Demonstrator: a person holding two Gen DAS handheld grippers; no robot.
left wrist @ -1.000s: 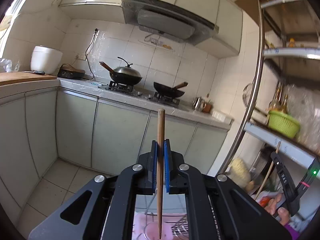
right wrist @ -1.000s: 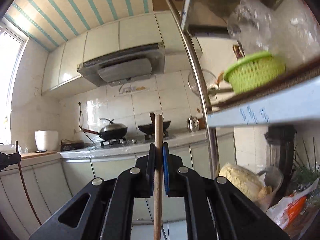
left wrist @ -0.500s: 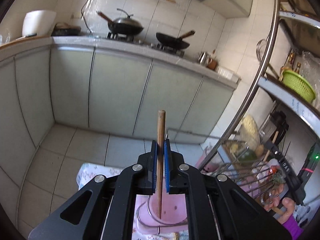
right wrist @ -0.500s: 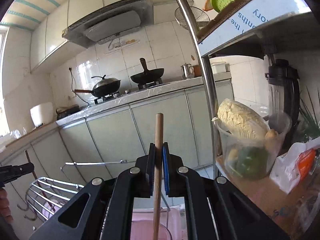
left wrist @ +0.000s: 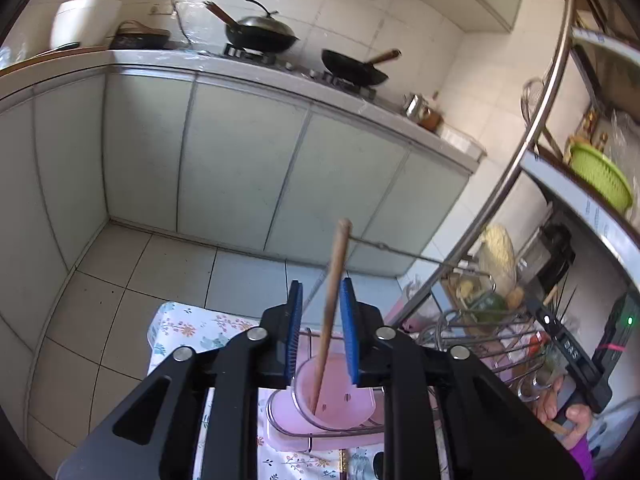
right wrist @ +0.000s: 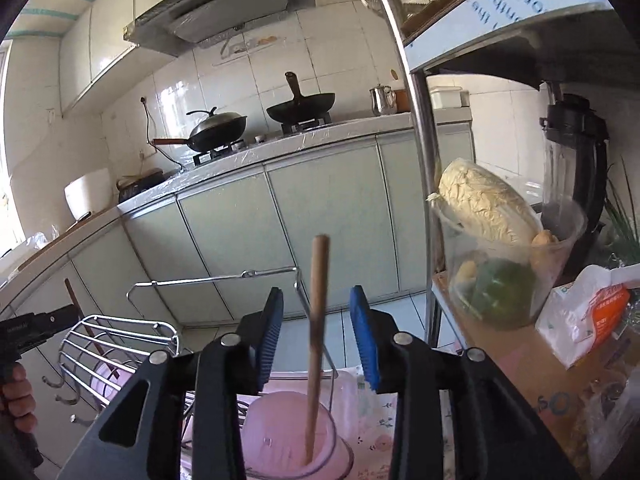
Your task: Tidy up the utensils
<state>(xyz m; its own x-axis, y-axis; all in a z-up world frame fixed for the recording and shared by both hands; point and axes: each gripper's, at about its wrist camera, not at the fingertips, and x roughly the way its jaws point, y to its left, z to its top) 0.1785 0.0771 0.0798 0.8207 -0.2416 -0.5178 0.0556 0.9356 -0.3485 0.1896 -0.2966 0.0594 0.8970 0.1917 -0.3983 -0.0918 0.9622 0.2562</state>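
A wooden chopstick (left wrist: 330,312) stands tilted toward one o'clock in a pink cup (left wrist: 332,400), its lower tip on the cup's bottom. The left gripper (left wrist: 322,320) is spread open around it, blue pads clear of the wood. The right gripper (right wrist: 318,338) is likewise open around another chopstick (right wrist: 316,344) standing in a pink cup (right wrist: 288,436). A wire rack (right wrist: 116,344) sits at nine o'clock of that cup.

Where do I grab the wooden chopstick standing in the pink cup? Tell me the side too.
Grip the wooden chopstick on its upper shaft, from above, jaws either side. It stands near upright with its lower end inside the pink cup.
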